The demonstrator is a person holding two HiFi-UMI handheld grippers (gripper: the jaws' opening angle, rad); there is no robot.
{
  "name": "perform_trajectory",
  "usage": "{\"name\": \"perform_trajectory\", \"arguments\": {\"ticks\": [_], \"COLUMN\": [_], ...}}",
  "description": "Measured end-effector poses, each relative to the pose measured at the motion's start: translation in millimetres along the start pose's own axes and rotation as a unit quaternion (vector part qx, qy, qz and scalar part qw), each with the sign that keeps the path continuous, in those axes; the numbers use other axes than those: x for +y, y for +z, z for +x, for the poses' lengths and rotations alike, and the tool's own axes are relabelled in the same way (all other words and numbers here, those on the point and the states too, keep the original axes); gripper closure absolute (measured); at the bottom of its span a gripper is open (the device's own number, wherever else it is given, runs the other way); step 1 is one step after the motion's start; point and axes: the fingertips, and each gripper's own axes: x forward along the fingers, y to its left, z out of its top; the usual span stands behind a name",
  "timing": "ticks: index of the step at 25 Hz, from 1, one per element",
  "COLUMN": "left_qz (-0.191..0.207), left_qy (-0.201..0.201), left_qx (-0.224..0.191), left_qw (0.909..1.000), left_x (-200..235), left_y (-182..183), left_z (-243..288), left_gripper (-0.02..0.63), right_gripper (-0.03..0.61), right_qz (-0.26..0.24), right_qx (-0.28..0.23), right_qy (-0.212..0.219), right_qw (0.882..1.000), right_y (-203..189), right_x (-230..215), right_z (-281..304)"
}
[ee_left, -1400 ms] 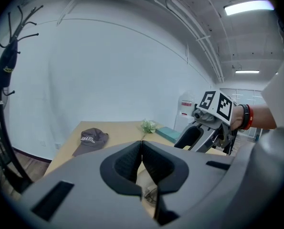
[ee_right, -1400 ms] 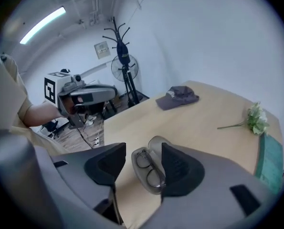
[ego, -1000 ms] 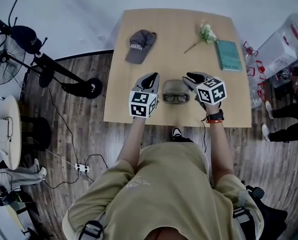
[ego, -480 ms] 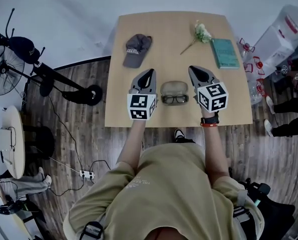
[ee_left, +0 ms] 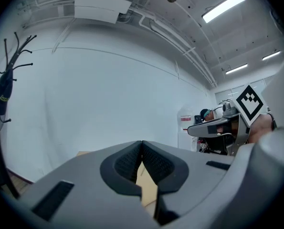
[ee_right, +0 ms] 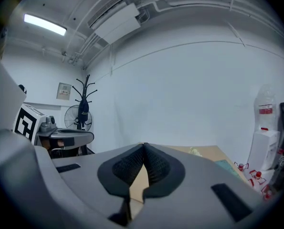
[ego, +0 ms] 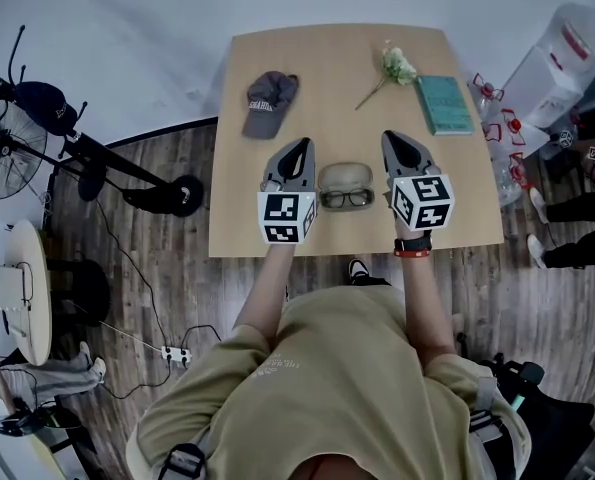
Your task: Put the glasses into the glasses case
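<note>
The glasses (ego: pixel 348 198) lie near the front edge of the desk (ego: pixel 327 58), dark-framed, lenses up, on the near part of the grey glasses case (ego: pixel 344 175). From the head view they seem to rest in the open case, though whether they sit fully down in it cannot be told.

They are probably light and stiff but fragile. The thin temples and hinges would bend under a hard squeeze, and the lenses are smooth and would mark or slip. The bridge or a temple close to its hinge looks the safest place to pinch, and gently. The case looks like a rigid shell that could slide on the smooth wood, so it would need steadying by its rim.

The left hand-held gripper (ego: pixel 299 148) flanks the case on one side and the right hand-held gripper (ego: pixel 392 138) on the other. Both are apart from it, and each has its jaws pressed together on nothing.

Only the head view shows the glasses, the case and a cap (ego: pixel 270 98) further back. The gripper views look out level over the desk and miss all of these, but they show the ribbed pads meeting. The right gripper view also catches a flower (ee_right: pixel 194 150), a teal book (ee_right: pixel 227 166) and a coat stand (ee_right: pixel 84 104).
</note>
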Motion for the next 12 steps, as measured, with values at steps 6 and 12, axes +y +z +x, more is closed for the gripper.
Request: {"name": "perform_trajectory", "arguments": {"ticks": [6, 12], "left_qz": [-0.004, -0.006], "left_qy": [-0.004, -0.003], "left_qx": [0.002, 0.013], "left_qw": [1.0, 0.9999], "left_x": [-7.2, -12.5], "left_y": [-2.8, -15.7], "left_z": [2.0, 5.6], "left_gripper": [0.591, 0.591], "right_gripper": [0.568, 0.568], "right_qz": [0.012, 0.011], "right_qx": [0.006, 0.016], "right_qy": [0.005, 0.011], "right_qw": [1.0, 1.0], "right_y": [-5.2, -15.3], "right_x": [-6.3, -11.1], "right_z": [-6.5, -8.2]}}
